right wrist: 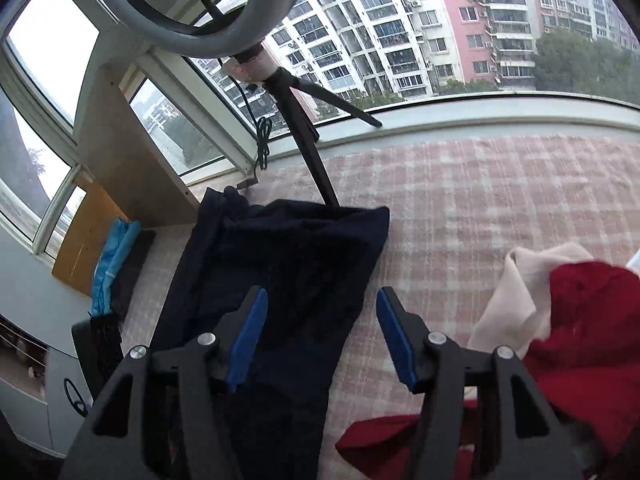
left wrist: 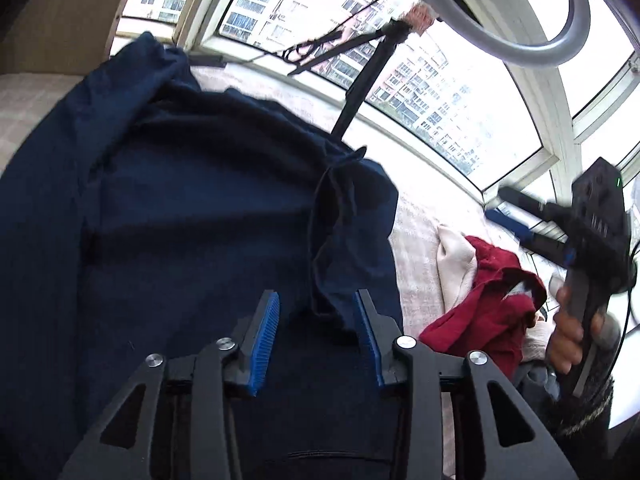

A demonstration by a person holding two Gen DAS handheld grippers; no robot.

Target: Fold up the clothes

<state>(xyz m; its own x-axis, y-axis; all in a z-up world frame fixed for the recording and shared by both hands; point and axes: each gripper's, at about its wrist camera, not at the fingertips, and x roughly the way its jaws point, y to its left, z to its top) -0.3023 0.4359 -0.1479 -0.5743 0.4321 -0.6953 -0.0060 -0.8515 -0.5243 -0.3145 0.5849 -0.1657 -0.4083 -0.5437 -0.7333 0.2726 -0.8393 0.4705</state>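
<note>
Lying across a pink plaid blanket (right wrist: 480,200) by the window, the navy garment (left wrist: 180,220) fills most of the left wrist view, where the left gripper (left wrist: 316,340) hovers over it with jaws spread and a hanging fold of the cloth between them. Only this view shows the right hand (left wrist: 568,336) gripping its tool. The right wrist view shows the right gripper (right wrist: 322,340), jaws spread and holding nothing, above the garment's edge, plus a red garment (right wrist: 580,320) and a cream one (right wrist: 516,300) heaped just beside it, and a ring light (right wrist: 192,12) on a tripod (right wrist: 312,152).
</note>
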